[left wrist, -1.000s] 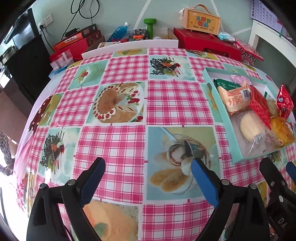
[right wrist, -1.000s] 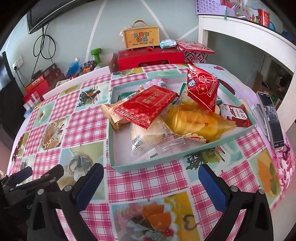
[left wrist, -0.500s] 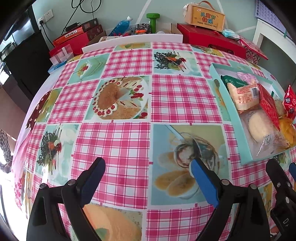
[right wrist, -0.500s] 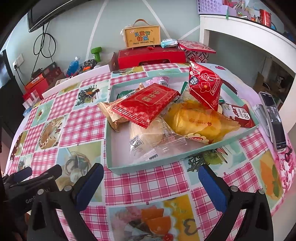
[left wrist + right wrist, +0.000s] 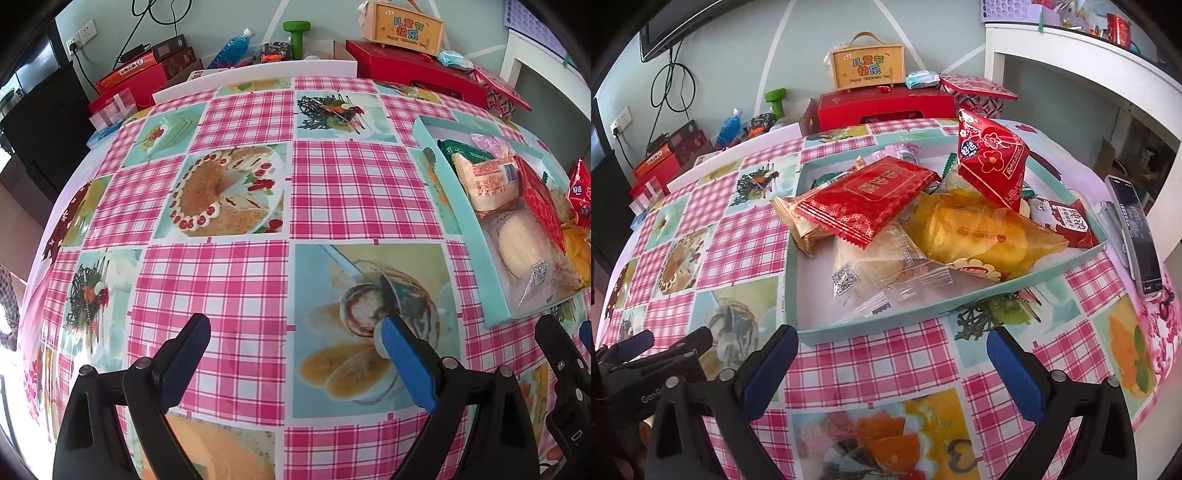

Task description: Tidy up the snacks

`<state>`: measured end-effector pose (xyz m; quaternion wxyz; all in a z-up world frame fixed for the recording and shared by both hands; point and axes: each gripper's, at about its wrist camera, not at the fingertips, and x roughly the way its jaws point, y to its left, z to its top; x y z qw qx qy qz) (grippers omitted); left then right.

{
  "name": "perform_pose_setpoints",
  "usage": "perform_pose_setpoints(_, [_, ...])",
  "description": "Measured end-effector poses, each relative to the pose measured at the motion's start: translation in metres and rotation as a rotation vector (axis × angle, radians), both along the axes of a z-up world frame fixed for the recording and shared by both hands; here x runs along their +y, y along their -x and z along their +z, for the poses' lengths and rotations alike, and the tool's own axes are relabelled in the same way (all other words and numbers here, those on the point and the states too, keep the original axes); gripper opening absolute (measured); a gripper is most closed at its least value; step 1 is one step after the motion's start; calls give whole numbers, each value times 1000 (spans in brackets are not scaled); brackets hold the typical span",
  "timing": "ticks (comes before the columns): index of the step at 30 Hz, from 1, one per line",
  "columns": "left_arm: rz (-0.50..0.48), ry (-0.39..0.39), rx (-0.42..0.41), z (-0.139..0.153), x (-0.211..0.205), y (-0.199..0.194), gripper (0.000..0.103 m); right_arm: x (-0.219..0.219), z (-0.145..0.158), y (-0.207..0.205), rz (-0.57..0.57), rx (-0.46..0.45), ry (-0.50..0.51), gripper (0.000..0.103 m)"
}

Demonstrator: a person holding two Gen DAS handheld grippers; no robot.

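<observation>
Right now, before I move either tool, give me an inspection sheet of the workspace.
Surface: pink checked tablecloth with food prints, no loose snacks on it.
Job's things: teal tray heaped with snacks; flat red packet and puffed red pouch on top, yellow bag and clear-wrapped bun below.
Clutter: phone right of the tray.
Grippers: left tool open, empty, over bare cloth; right tool open, empty, before the tray's near wall.
Cables: black cable on the far wall.
Surroundings: red gift boxes, green dumbbell, white desk.
</observation>
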<state>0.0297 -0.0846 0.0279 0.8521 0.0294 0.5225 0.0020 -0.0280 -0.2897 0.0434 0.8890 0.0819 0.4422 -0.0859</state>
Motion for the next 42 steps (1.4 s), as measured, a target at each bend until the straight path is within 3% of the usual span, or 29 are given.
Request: perform_pose_setpoints(42, [26,22,10,-6,9,-5,94,1,-5,-3,-9,23,12,103])
